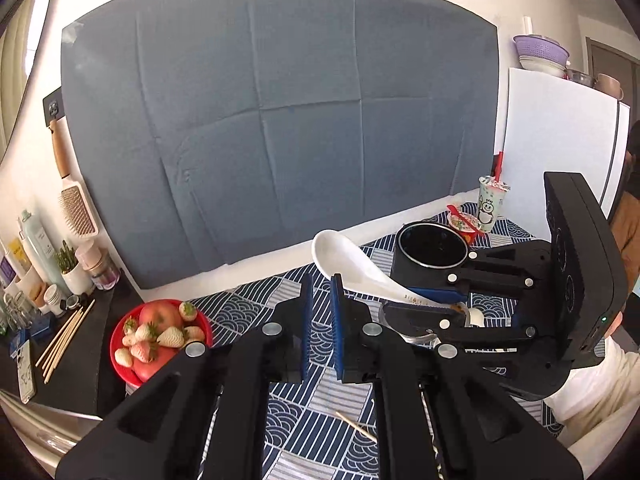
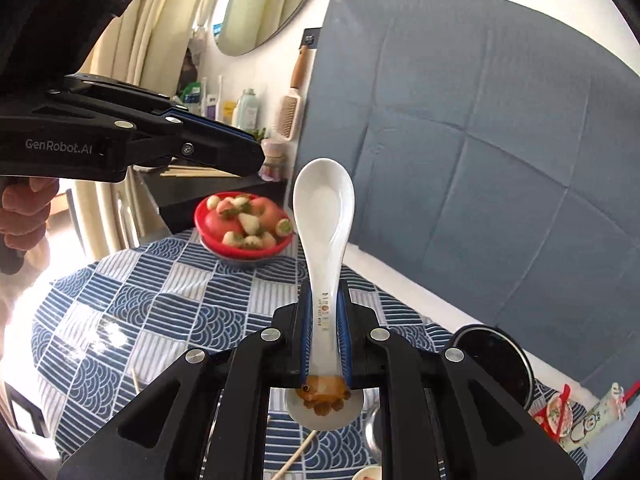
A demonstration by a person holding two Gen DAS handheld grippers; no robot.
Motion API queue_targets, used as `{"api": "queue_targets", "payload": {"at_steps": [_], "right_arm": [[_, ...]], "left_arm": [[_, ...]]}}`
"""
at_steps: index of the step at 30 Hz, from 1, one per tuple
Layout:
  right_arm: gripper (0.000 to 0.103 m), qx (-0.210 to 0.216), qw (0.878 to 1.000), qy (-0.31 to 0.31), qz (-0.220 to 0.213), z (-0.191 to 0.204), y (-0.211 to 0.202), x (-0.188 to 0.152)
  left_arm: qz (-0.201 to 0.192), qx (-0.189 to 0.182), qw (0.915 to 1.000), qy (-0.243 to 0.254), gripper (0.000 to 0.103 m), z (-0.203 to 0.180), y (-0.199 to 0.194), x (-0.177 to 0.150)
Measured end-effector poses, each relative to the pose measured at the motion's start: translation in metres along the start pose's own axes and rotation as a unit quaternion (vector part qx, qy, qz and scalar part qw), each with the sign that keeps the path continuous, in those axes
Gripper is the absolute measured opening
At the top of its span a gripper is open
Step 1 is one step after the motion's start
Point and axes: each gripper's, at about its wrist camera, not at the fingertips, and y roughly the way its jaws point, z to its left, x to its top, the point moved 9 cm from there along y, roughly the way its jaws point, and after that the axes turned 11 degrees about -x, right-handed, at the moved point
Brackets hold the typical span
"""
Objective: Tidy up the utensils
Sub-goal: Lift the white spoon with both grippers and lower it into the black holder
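Blue-patterned tabletop (image 2: 160, 280) below, I'm holding the slippery, brittle ceramic spoon (image 2: 324, 216) mid-handle in the right hand-held gripper (image 2: 325, 340); the left hand-held gripper (image 1: 320, 320) is hanging slightly open, empty.

Left wrist view: close above the tabletop (image 1: 256, 300), facing the grey backdrop (image 1: 280, 120).
Right wrist view: low, near, facing leftward along its tongs (image 2: 324, 312).
Shared: backdrop, red fruit bowl (image 1: 160, 340), white spoon (image 2: 324, 216), patterned cloth.

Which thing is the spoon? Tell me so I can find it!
Look over the blue patterned tablecloth, near the red bowl of strawberries. The spoon sticks out of the right gripper, which pinches its handle. It is the only white, glossy thing held up.
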Motion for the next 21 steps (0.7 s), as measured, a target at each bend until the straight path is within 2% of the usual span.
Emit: {"api": "queue_targets", "payload": {"at_steps": [10, 17, 21], "right_arm": [[0.011, -0.022, 0.997, 0.062, -0.031, -0.063, 0.004, 0.004], [0.011, -0.024, 0.994, 0.095, -0.056, -0.096, 0.004, 0.001], [0.011, -0.023, 0.992, 0.098, -0.07, -0.107, 0.006, 0.002]], "left_arm": [[-0.008, -0.032, 0.9992, 0.023, 0.009, -0.026, 0.043, 0.048], [-0.015, -0.078, 0.9966, 0.02, 0.01, -0.038, 0.07, 0.071], [-0.012, -0.103, 0.9945, 0.014, 0.029, -0.043, 0.087, 0.083]]}}
